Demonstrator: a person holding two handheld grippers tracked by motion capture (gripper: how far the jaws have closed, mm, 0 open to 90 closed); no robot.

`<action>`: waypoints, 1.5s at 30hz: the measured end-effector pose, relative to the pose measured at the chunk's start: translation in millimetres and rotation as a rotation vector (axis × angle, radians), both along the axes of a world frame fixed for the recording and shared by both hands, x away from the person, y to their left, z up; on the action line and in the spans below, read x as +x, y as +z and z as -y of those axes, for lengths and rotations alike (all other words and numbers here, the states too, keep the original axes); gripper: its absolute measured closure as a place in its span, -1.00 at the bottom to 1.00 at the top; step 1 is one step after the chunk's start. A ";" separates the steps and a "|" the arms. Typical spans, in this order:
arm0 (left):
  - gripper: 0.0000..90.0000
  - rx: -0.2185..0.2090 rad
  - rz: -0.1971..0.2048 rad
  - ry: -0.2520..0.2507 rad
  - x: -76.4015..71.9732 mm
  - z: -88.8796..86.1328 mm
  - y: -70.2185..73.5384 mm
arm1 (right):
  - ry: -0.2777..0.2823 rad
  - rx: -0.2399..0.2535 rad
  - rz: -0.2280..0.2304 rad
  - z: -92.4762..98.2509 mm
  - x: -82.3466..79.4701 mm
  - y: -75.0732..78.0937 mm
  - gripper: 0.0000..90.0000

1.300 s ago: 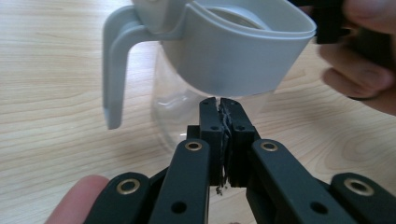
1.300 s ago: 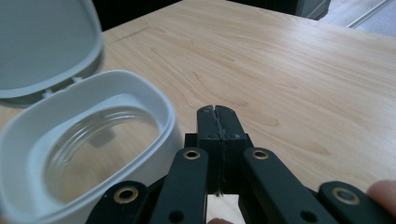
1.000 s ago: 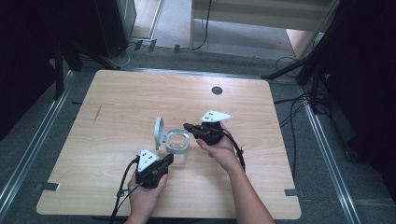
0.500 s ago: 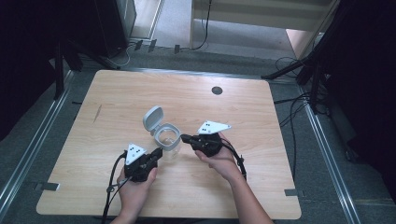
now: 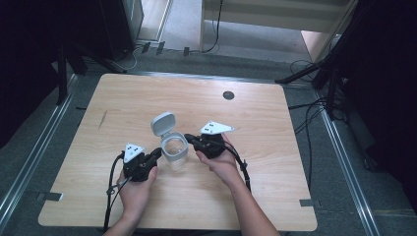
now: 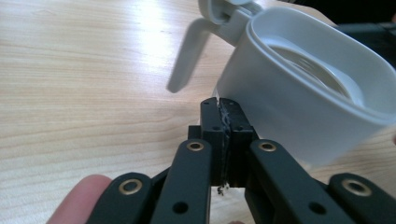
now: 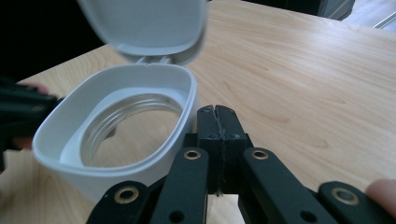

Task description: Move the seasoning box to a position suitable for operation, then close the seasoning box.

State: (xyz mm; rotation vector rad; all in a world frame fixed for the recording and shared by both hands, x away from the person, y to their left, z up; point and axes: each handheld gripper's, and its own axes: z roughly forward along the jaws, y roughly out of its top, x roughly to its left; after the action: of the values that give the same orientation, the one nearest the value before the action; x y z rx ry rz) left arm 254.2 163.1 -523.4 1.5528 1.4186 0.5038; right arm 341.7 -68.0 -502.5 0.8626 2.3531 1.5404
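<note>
Right gripper view. Right gripper [image 7: 218, 114] is rising from the bottom edge, its two black jaws pressing flat together with nothing between them. Its tip is sitting just beside the wall of a white container [image 7: 56, 154]. The container's hinged lid [image 7: 144, 23] is standing open above the far rim. A clear threaded ring is showing inside the container. A fingertip [image 7: 380, 191] is showing at the lower right corner. The wooden table [image 7: 303, 79] is stretching away behind.

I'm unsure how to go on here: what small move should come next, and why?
Probably nudge the flip lid down with the right tongs: it stands open above the white container, and both tongs are shut, flanking it, with the left tongs bracing.
</note>
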 end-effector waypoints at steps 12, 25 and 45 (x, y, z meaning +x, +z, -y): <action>0.98 -0.015 0.008 -0.048 11.3 12.0 0.7 | -0.256 0.055 -0.015 9.3 -56.7 0.5 1.00; -0.50 -0.029 0.089 -0.052 -18.9 -88.9 -8.8 | -0.256 0.055 0.043 17.0 -13.6 40.0 1.00; -0.59 0.069 0.033 0.110 -56.3 -190.0 -26.3 | -0.092 0.073 0.094 19.2 -38.8 55.5 0.96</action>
State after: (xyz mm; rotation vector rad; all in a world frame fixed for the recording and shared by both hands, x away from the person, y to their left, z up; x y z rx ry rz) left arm 197.9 353.1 -549.7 1.5196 1.4805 0.6475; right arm 302.9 -87.2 -447.0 0.8802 2.1735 1.6019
